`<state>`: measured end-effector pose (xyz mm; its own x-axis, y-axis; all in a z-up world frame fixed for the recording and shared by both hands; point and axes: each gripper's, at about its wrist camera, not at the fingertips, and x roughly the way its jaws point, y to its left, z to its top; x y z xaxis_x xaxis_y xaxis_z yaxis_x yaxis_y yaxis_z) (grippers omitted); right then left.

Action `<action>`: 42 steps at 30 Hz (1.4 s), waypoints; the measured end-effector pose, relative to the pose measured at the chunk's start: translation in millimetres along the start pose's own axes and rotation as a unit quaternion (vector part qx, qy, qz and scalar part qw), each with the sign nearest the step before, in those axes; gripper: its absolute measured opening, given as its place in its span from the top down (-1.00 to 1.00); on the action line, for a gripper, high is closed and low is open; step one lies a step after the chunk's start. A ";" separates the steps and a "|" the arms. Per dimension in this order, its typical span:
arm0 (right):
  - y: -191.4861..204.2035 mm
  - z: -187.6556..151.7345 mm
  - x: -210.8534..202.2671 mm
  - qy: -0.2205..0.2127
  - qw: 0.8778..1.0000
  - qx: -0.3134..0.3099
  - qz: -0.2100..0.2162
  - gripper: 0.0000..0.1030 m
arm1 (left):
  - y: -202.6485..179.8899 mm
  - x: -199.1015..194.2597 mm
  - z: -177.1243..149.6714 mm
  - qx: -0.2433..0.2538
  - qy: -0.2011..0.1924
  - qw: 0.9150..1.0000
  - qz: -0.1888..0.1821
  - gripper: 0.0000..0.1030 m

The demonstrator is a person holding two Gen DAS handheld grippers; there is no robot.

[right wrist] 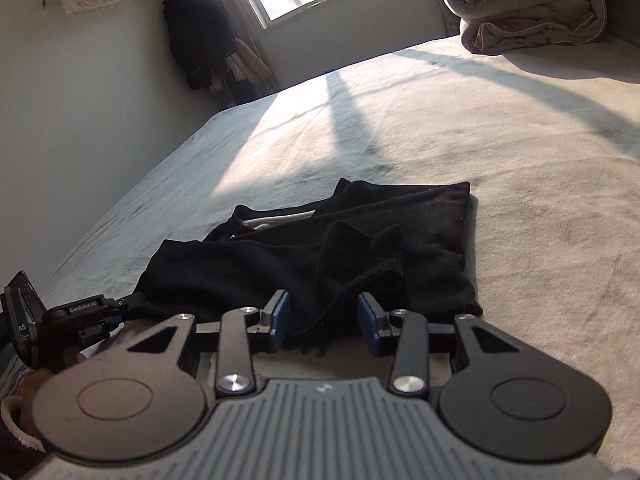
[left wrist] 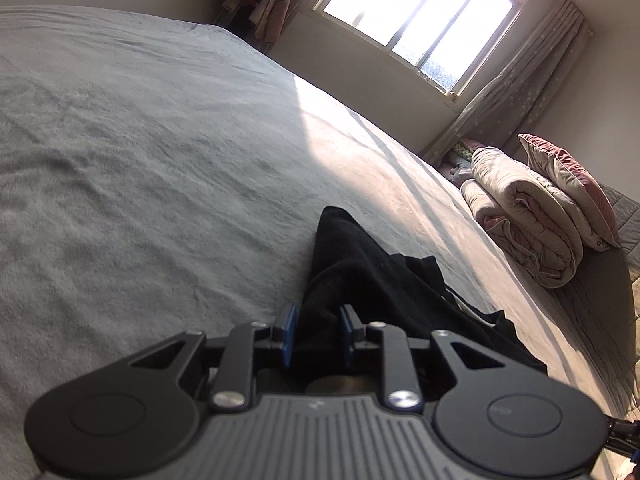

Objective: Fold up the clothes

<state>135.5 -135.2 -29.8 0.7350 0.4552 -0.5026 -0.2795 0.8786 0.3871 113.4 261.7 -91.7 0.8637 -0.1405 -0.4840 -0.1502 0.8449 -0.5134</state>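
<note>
Your black garment (right wrist: 320, 240) lies bunched on the grey bed (right wrist: 520, 200), at about 6 o'clock from the bright window (left wrist: 416, 16); it is not flat yet, so the fold is far from neat.

Your left gripper (left wrist: 318, 334) is squeezing a thick bunch of the black cloth between its blue pads (left wrist: 289, 330); the cloth fills the gap, so it looks held. Your right gripper (right wrist: 324, 316) has its jaws apart; a ridge of cloth sits between them, but the pads (right wrist: 280, 316) do not press it, so it holds nothing.

To do this step well, I think you should keep the left grip firm; slide the right gripper to a clean edge, not a lump; pinch just one layer; then pull both hands apart so the cloth lies smooth before you fold.

Both grippers tip down toward the bed, low and close to the cloth; in the right view, the left gripper (right wrist: 52, 320) sits at 9 o'clock, close beside the cloth's edge.
</note>
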 end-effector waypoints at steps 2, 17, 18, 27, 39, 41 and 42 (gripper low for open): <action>-6.7 12.5 1.7 -0.016 1.000 -0.005 -0.013 0.13 | -1.7 -0.5 -1.1 0.006 -0.002 1.000 0.003 0.52; -5.3 8.1 72.7 0.030 0.988 -0.121 -0.092 0.77 | -3.0 -2.2 -1.5 0.007 -0.002 1.000 0.002 0.51; -4.5 10.4 68.3 0.021 0.988 -0.123 -0.096 0.84 | -3.1 -2.6 -1.6 0.007 -0.003 1.000 0.002 0.51; -6.4 39.4 51.4 -0.020 0.978 -0.144 -0.149 0.88 | -6.6 -6.4 -1.8 0.017 -0.006 1.000 -0.023 0.36; -24.5 34.4 84.5 0.032 0.972 -0.130 -0.194 0.69 | -5.6 -5.2 -1.9 0.016 0.003 0.999 -0.036 0.31; -23.5 37.0 75.3 0.029 0.976 -0.115 -0.185 0.53 | -5.1 -5.4 -1.8 0.014 0.003 0.999 -0.037 0.30; -22.7 38.5 69.7 0.028 0.978 -0.106 -0.179 0.37 | -5.0 -5.4 -1.8 0.014 0.004 0.999 -0.037 0.30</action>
<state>216.8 -129.0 -43.9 0.7765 0.1141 -0.6197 -0.1362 0.9906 0.0117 108.6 257.3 -87.8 0.8685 -0.2069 -0.4504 -0.0726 0.8458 -0.5285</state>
